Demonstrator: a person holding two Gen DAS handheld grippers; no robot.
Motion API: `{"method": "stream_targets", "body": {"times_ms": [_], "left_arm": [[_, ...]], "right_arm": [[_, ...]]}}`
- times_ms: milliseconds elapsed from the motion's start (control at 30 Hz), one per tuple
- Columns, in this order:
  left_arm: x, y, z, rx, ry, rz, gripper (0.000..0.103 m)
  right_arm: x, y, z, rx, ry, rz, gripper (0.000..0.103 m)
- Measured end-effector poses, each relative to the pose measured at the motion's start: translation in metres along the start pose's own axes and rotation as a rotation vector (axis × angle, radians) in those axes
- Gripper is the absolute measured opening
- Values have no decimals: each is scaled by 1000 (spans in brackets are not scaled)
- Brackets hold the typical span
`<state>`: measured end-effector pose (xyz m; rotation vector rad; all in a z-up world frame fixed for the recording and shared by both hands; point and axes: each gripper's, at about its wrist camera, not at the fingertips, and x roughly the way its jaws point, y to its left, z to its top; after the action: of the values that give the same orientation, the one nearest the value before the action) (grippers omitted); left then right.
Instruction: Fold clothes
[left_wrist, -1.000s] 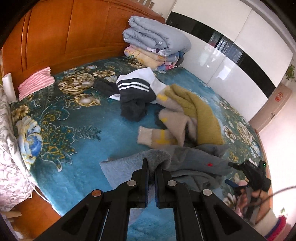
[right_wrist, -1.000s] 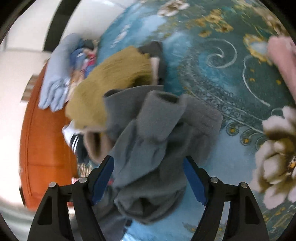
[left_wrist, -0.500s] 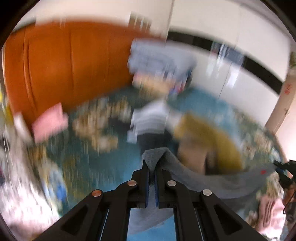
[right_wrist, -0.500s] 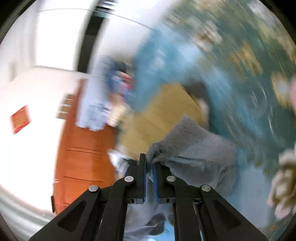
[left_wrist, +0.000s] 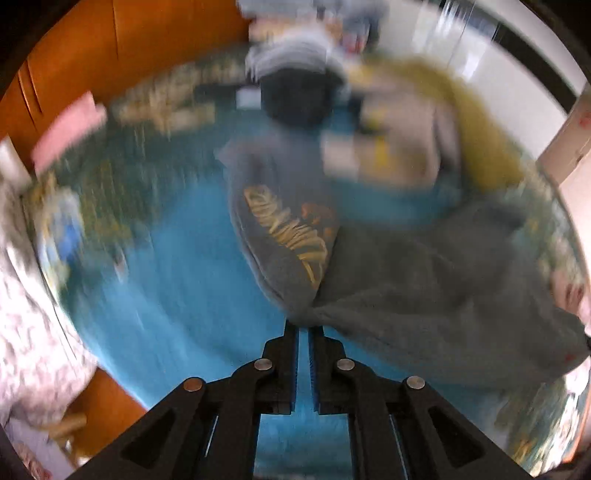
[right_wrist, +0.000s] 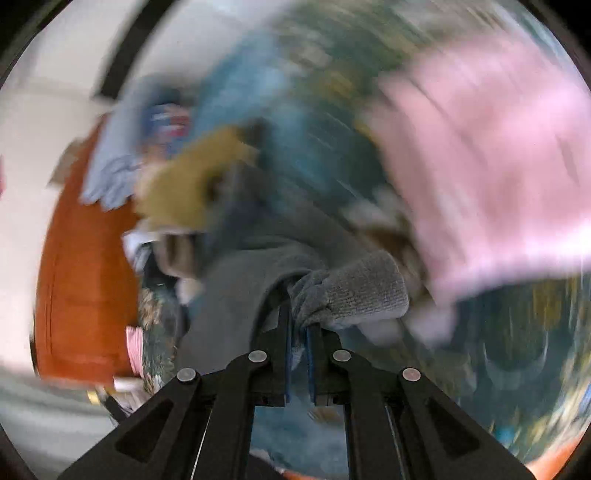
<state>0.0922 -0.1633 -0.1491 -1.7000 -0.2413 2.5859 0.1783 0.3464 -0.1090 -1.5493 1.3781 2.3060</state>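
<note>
Since the frame one second back, both grippers have closed on the grey fleece garment and lifted it off the heap; the right one stood spread then.

Left wrist view: the left gripper, fingers pressed together, pinches a bunched edge of the grey fleece garment with a yellow printed motif. The cloth hangs spread to the right above the teal floral bedspread. Beyond it lie a mustard-yellow and beige knitted sweater and a dark striped garment, both blurred. An orange wooden headboard stands behind.

Right wrist view: the right gripper, fingers nearly together, pinches the garment just beside its ribbed grey cuff. A pink ribbed textile lies blurred at upper right, near the cuff.
</note>
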Motion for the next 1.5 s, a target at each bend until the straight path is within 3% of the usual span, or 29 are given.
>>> {"method": "stream_targets", "body": {"times_ms": [100,233,300,333,367,500,633,700,900,1033,1067,1100,1233,1400,1500], "left_arm": [[7,6,-6,-16,42,-4,5],[-4,24,6,-96,43,-85,8],[-8,30,11,-142,43,-134,21],[-9,32,13,-166,43,-158,37],[-9,38,16,-188,35,-162,46],[2,53,38,-278,46,-148,46],[27,77,71,-437,54,-195,46],[40,81,84,-460,63,-201,46],[87,98,104,-580,129,-216,42],[107,98,106,-602,172,-228,20],[111,96,106,-600,182,-221,5],[112,95,107,-603,182,-212,4],[92,86,126,-567,94,-203,3],[1,72,176,-410,-191,-267,3],[-58,93,172,-375,-358,-315,3]], "right_arm": [[10,-25,-10,96,27,-25,6],[5,-9,-2,62,7,-30,6],[10,-6,6,40,6,-32,6],[10,-10,6,33,8,-35,6],[10,-15,7,27,11,-37,6],[18,-25,5,29,34,-59,6],[19,-34,3,51,46,-80,6],[18,-36,2,59,52,-91,6],[17,-32,1,70,66,-128,6],[14,-31,-1,83,62,-140,6],[15,-31,-3,90,62,-143,6],[14,-30,-4,93,60,-144,6],[10,-24,-6,90,45,-151,6],[-12,-3,-2,41,-31,-124,6],[-32,9,-9,-2,-68,-98,6]]}}
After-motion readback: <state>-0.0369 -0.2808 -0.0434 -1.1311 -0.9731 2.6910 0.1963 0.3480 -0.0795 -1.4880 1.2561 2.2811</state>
